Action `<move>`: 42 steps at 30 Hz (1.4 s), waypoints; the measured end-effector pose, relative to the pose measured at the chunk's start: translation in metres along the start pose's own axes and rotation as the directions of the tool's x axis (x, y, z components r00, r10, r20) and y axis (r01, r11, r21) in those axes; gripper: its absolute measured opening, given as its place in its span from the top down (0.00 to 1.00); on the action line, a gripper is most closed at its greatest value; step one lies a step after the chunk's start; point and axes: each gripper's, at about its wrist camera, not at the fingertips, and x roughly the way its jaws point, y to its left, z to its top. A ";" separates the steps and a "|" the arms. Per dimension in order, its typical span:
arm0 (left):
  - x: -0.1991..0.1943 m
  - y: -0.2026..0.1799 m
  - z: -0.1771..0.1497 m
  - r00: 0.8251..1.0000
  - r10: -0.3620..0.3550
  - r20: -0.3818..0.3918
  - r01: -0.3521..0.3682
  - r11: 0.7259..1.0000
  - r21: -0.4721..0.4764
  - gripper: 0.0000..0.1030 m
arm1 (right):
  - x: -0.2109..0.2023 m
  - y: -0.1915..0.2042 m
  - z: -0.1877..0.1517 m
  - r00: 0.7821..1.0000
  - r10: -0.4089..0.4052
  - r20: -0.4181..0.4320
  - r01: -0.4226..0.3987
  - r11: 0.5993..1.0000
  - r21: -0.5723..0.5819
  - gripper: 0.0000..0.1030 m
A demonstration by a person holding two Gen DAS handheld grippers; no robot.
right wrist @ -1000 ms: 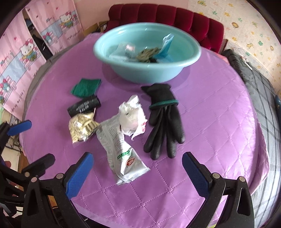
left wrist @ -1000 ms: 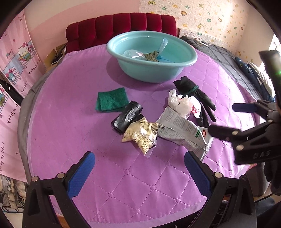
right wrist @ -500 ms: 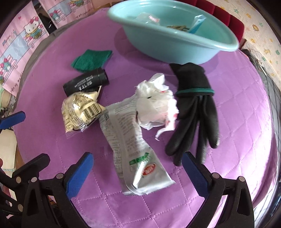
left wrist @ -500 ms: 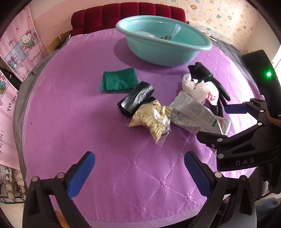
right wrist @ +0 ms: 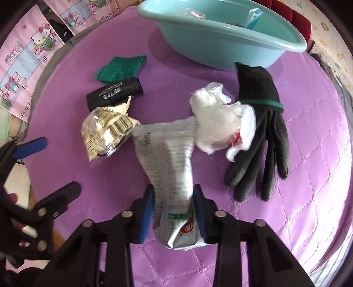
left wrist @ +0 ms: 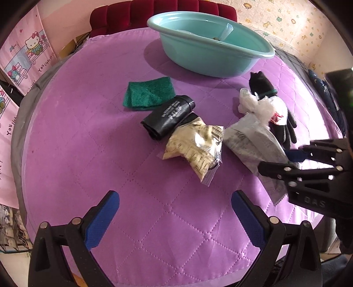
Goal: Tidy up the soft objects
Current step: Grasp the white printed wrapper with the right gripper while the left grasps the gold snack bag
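My right gripper (right wrist: 174, 209) pinches the long silver foil snack packet (right wrist: 169, 163), which lies on the quilted purple cloth (right wrist: 308, 176) well in front of the teal plastic basin (right wrist: 220, 39). My left gripper (left wrist: 175, 217) gapes wide, holding nothing, farther from the basin.

I see a round worktop (left wrist: 88, 132) covered with a quilted purple cloth, a grey layer showing at its edge. Behind it stands a dark red tufted sofa (left wrist: 136, 11). A pink wall (left wrist: 70, 24) carries cartoon cat posters (left wrist: 24, 57) on my left, and cream wallpaper with small animals and stars (left wrist: 286, 24) fills the right. Daylight glares off the cloth.
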 end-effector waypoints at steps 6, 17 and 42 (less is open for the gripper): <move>0.005 -0.008 0.011 1.000 -0.010 0.008 0.010 1.000 0.018 0.00 | -0.013 -0.002 -0.009 1.000 0.012 0.019 -0.012 1.000 0.014 0.72; 0.029 -0.016 0.030 1.000 -0.023 0.000 0.023 0.998 0.051 0.00 | -0.035 -0.017 -0.012 0.998 0.021 0.054 -0.024 0.998 0.060 0.72; 0.061 -0.043 0.065 0.996 -0.083 -0.027 0.086 0.988 0.125 0.56 | -0.037 -0.021 -0.016 0.997 0.006 0.080 -0.016 0.993 0.116 0.72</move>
